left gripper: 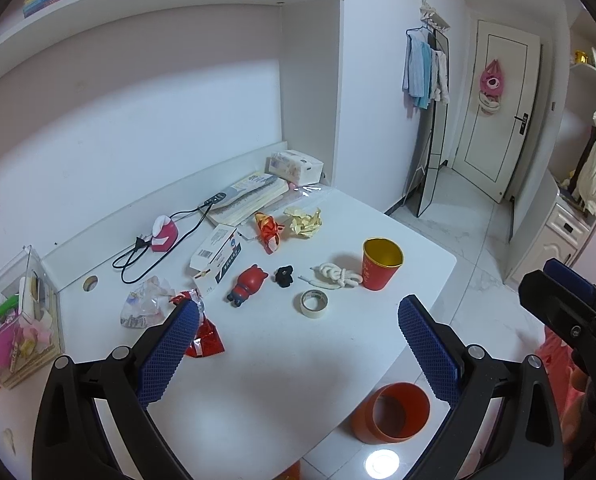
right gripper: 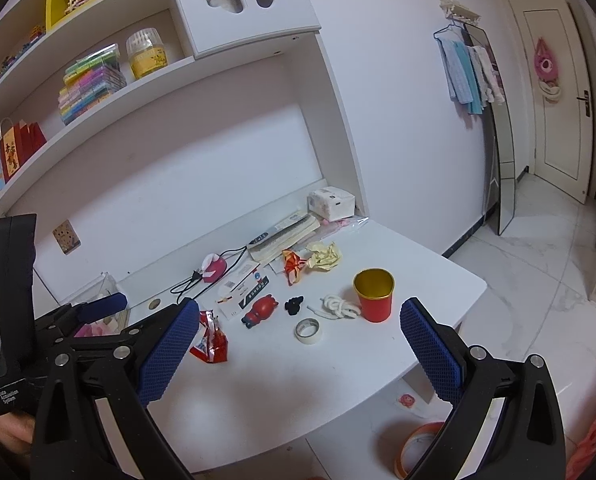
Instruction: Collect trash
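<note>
On the white desk (left gripper: 258,380) lie a crumpled yellow paper (left gripper: 303,222), an orange-red wrapper (left gripper: 268,229), a red foil wrapper (left gripper: 204,334), a crumpled clear plastic bag (left gripper: 144,304) and a red paper cup (left gripper: 379,264). An orange bin (left gripper: 393,408) stands on the floor by the desk's near corner. My left gripper (left gripper: 298,316) is open and empty, above the desk's near part. My right gripper (right gripper: 299,316) is open and empty too, above the desk (right gripper: 278,380); the yellow paper (right gripper: 325,255), red foil wrapper (right gripper: 212,342) and cup (right gripper: 373,294) lie ahead of it.
Also on the desk: a tape roll (left gripper: 314,304), white cord (left gripper: 337,274), red toy (left gripper: 248,284), black clip (left gripper: 284,275), small box (left gripper: 218,254), book (left gripper: 250,200), tissue pack (left gripper: 296,166) and a clear organiser (left gripper: 14,320) at left. Shelves hang above.
</note>
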A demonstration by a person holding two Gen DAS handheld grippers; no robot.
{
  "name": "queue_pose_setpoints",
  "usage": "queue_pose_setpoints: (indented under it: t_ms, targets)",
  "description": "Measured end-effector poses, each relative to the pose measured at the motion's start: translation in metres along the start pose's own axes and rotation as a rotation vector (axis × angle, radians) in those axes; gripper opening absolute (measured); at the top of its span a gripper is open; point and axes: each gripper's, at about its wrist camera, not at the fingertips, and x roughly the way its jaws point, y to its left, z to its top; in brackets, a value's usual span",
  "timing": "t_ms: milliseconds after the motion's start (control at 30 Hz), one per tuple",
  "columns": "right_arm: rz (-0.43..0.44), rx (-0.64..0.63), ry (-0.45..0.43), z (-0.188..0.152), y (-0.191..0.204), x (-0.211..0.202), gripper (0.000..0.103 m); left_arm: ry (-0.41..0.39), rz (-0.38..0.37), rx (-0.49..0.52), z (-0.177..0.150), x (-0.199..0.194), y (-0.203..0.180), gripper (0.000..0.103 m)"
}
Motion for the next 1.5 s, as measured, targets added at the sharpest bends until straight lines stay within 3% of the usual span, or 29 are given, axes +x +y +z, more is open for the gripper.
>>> queue_pose_setpoints:
  t_ms: [400, 533, 700, 867, 1167, 1333, 1500]
  targets:
    - [-0.034, -0.002, 0.044, -0.002, 0.008, 0.033, 0.098, 0.062, 0.008, -0.016, 0.005, 0.035, 0.029, 0.098]
    - [-0.036, 0.018, 0.084, -0.006, 0.008, 0.053, 0.098, 0.087, -0.027, -0.032, 0.008, 0.05, 0.038, 0.098]
    - [-0.046, 0.042, 0.135, -0.01, 0.004, 0.084, 0.098, 0.123, -0.057, 0.018, 0.007, 0.072, 0.037, 0.098]
    - [-0.062, 0.047, 0.157, -0.013, 0.0, 0.107, 0.098, 0.192, -0.116, 0.03, 0.006, 0.102, 0.035, 0.098]
    - [-0.099, 0.024, 0.177, -0.018, -0.012, 0.13, 0.098, 0.229, -0.142, 0.046, 0.007, 0.137, 0.021, 0.098]
    - [-0.074, 0.023, 0.206, -0.025, -0.005, 0.146, 0.098, 0.235, -0.104, 0.035, 0.002, 0.143, 0.039, 0.098]
    - [0.015, -0.016, 0.24, -0.026, 0.027, 0.17, 0.098, 0.239, -0.016, -0.029, -0.002, 0.142, 0.091, 0.098]
